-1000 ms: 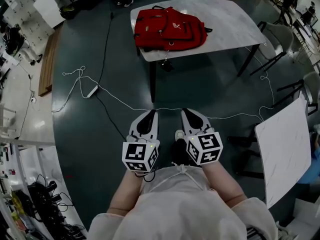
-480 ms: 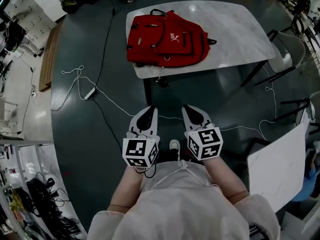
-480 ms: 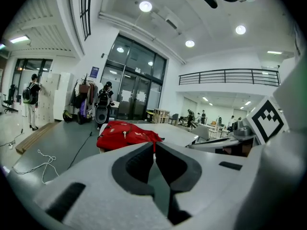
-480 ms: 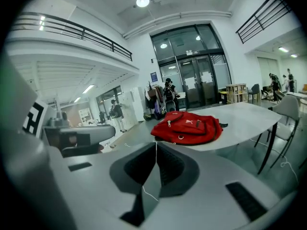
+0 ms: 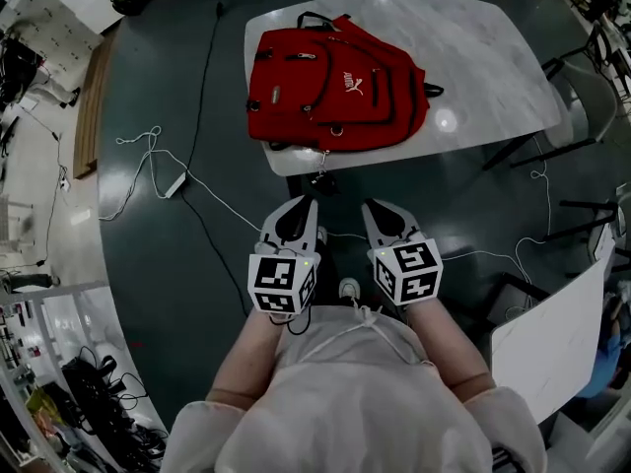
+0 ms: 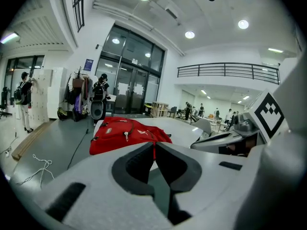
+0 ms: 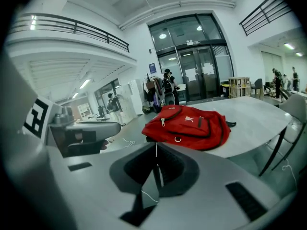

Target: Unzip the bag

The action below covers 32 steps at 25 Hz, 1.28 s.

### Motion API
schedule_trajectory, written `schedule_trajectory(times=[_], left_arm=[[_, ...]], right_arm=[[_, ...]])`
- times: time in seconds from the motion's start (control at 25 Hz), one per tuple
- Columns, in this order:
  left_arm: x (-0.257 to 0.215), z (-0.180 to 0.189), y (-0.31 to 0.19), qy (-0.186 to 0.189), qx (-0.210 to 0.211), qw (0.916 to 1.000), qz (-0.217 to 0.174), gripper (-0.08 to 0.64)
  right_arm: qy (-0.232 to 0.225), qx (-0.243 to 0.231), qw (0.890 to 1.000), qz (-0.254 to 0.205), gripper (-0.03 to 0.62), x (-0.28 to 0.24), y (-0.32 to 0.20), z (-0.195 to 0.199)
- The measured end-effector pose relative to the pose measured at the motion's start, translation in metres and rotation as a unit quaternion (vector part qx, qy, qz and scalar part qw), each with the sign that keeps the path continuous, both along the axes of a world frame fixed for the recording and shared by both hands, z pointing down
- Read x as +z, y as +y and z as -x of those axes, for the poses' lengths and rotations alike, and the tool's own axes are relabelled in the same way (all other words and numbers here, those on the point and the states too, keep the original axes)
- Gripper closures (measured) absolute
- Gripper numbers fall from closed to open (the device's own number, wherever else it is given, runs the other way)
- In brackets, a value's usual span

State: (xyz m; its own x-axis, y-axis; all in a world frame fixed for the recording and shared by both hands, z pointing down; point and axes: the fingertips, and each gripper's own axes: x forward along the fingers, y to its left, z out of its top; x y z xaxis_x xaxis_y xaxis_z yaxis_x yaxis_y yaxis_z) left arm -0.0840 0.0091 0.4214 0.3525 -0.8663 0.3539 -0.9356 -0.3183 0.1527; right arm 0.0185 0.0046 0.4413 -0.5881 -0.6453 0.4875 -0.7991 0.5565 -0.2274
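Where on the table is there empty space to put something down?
The big bare patch is the right half of the table, between the red backpack and the table's right-hand edge. The left side is crowded: the backpack fills it almost to the left and near edges.

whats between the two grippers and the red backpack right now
In the head view, just dark floor, crossed by a thin white cable near the tips of the left gripper and right gripper, then the table holding the backpack.

Puma logo on red backpack
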Motion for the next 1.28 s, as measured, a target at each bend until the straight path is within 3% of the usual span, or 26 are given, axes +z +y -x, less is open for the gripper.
schedule_trajectory(times=[0.44,0.6,0.76,1.28], left_arm=[[0.056,0.046,-0.108,0.021,0.05,0.9955,0.078,0.532],[0.091,0.051,-0.127,0.011,0.081,0.991,0.106,0.532],[0.123,0.049,-0.147,-0.008,0.115,0.9872,0.11,0.532],[0.19,0.054,-0.169,-0.007,0.14,0.9765,0.164,0.532]], right_arm=[[0.034,0.034,0.997,0.059,0.563,0.05,-0.089,0.054],[0.065,0.038,0.992,0.106,0.563,0.085,-0.095,0.07],[0.068,0.039,0.987,0.139,0.563,0.119,-0.104,0.087],[0.081,0.092,0.966,0.226,0.561,0.183,-0.123,0.097]])
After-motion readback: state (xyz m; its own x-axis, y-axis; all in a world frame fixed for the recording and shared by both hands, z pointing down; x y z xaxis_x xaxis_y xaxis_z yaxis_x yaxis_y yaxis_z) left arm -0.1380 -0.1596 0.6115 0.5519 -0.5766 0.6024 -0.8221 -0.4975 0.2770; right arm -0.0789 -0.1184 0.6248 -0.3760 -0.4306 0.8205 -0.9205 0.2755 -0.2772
